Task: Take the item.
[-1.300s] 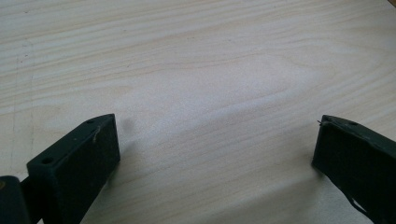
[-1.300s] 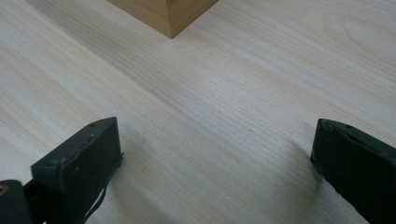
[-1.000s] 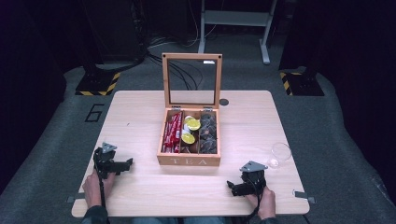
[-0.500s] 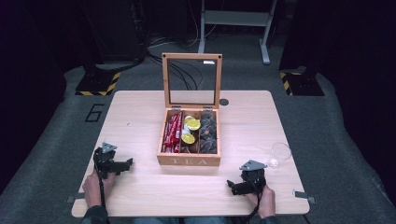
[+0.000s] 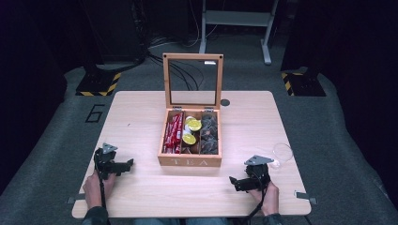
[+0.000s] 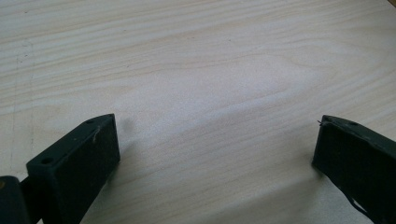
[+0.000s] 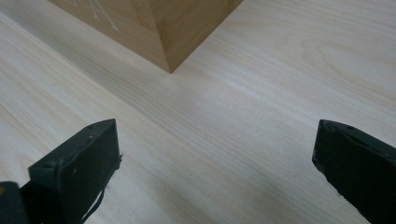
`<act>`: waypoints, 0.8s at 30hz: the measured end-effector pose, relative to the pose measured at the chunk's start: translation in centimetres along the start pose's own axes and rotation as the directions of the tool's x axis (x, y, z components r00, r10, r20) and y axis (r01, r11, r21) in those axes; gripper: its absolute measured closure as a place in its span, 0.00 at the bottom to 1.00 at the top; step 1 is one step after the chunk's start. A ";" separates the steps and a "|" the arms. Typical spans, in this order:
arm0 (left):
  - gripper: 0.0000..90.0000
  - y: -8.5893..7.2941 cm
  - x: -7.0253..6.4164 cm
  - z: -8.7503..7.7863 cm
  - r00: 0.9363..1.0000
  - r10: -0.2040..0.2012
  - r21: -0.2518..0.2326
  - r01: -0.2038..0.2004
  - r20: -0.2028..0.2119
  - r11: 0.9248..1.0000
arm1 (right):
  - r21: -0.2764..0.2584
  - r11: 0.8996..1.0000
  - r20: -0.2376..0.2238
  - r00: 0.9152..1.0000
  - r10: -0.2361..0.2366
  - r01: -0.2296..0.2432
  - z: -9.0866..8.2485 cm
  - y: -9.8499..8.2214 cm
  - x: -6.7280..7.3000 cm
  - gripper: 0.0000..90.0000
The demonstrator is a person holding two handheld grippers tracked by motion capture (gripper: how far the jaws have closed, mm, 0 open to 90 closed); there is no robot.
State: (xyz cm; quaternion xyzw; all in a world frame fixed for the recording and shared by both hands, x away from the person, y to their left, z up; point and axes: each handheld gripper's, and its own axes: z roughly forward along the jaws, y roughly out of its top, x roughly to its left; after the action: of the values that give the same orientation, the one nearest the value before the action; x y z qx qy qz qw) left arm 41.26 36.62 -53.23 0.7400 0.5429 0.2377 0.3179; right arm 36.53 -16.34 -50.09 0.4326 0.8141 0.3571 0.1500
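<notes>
Tea box sits between left tongs and right tongs, both gaping wide, empty.

Open wooden tea box mid-table

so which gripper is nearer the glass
Right. The right gripper sits just left of the glass near the table's right edge; the left gripper is across the table, beyond the tea box.
</notes>
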 end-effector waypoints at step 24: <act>0.00 0.0 0.0 0.0 1.000 0.000 0.000 0.000 0.000 1.000 | -0.048 0.994 -0.010 0.995 -0.094 0.094 -2.0 5.8 1.7 0.00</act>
State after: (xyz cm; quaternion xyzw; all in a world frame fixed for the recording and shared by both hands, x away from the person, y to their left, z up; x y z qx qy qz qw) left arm 41.26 36.62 -53.24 0.7400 0.5430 0.2377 0.3180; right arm 37.85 -13.70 -44.43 0.3879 0.8257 0.3716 0.1721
